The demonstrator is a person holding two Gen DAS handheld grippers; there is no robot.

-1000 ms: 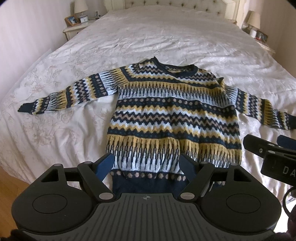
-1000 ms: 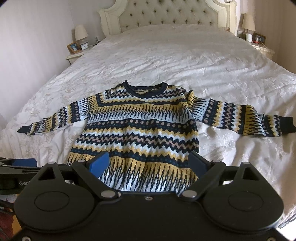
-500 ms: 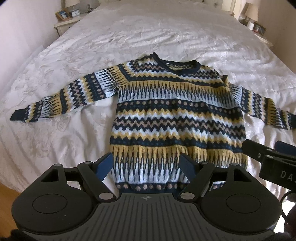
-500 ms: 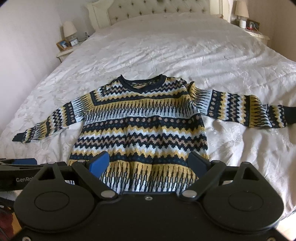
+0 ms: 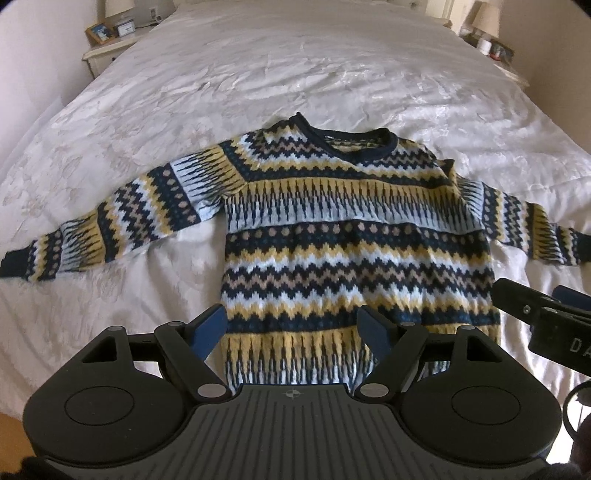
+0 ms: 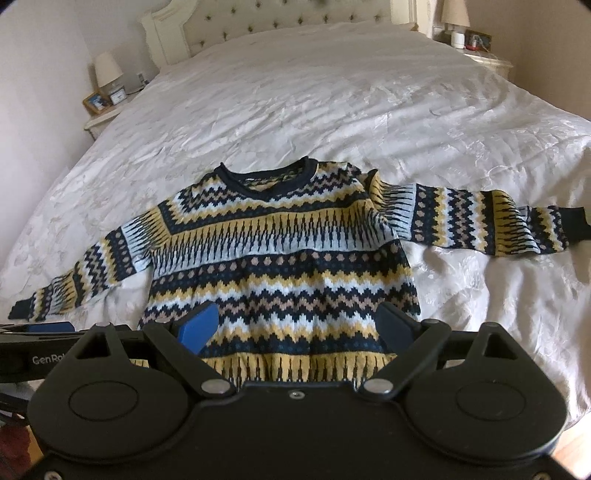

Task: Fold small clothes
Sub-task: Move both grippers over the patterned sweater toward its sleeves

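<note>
A small knit sweater (image 5: 351, 236) with navy, yellow, light blue and tan zigzag bands lies flat on the white bed, front up, both sleeves spread out sideways, collar away from me. It also shows in the right wrist view (image 6: 280, 266). My left gripper (image 5: 291, 328) is open and empty, above the sweater's lower hem. My right gripper (image 6: 295, 325) is open and empty, also above the lower hem, to the right of the left one. The hem itself is hidden behind both gripper bodies.
The white quilted bedspread (image 5: 295, 74) covers a wide bed with a tufted headboard (image 6: 273, 18). Nightstands with lamps stand at the far left (image 6: 107, 107) and far right (image 6: 476, 48). The right gripper's side shows in the left wrist view (image 5: 543, 317).
Both grippers have moved forward and lower over the sweater; the hem has dropped out of sight behind them. Both stay open. The sweater has not moved.
</note>
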